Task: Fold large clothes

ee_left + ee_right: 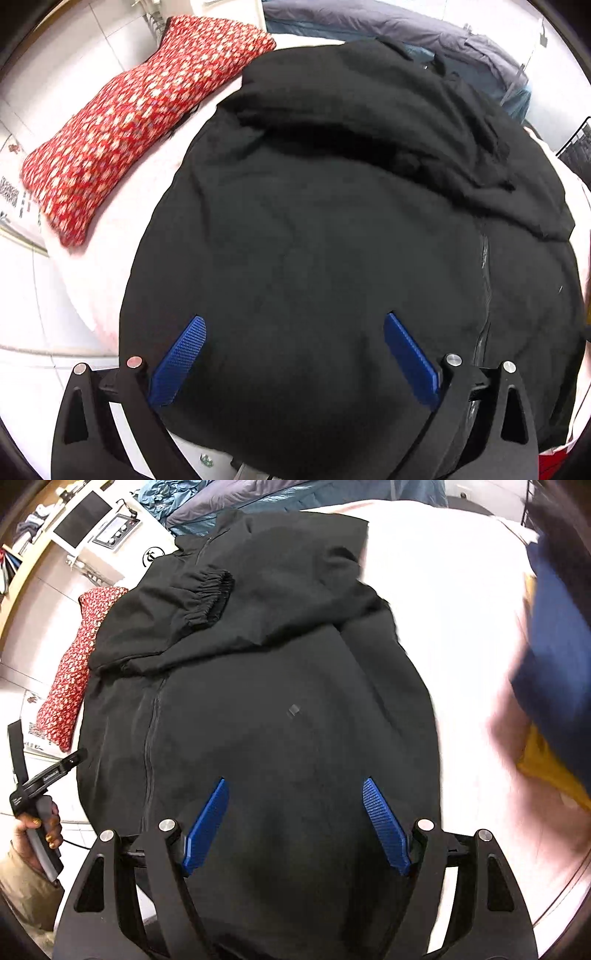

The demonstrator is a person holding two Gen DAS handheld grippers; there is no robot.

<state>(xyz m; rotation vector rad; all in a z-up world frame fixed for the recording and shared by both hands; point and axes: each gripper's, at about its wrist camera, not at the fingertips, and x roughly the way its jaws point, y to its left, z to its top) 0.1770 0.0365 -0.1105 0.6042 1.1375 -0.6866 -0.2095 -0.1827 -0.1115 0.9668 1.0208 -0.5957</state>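
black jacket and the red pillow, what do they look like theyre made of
Black jacket: seems a matte woven synthetic or cotton blend; no sheen, soft creases, a gathered elastic cuff and a zip down the front. Red pillow: likely printed cotton cloth, with a dull surface and a small pale pattern on red.

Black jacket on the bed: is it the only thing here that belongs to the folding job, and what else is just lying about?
Part of the job:
- black jacket, spread flat, one sleeve folded across its front
- left gripper, open above it
- right gripper, open above it

Lying about:
- red patterned cloth
- grey-blue quilt
- blue and yellow fabric, blurred
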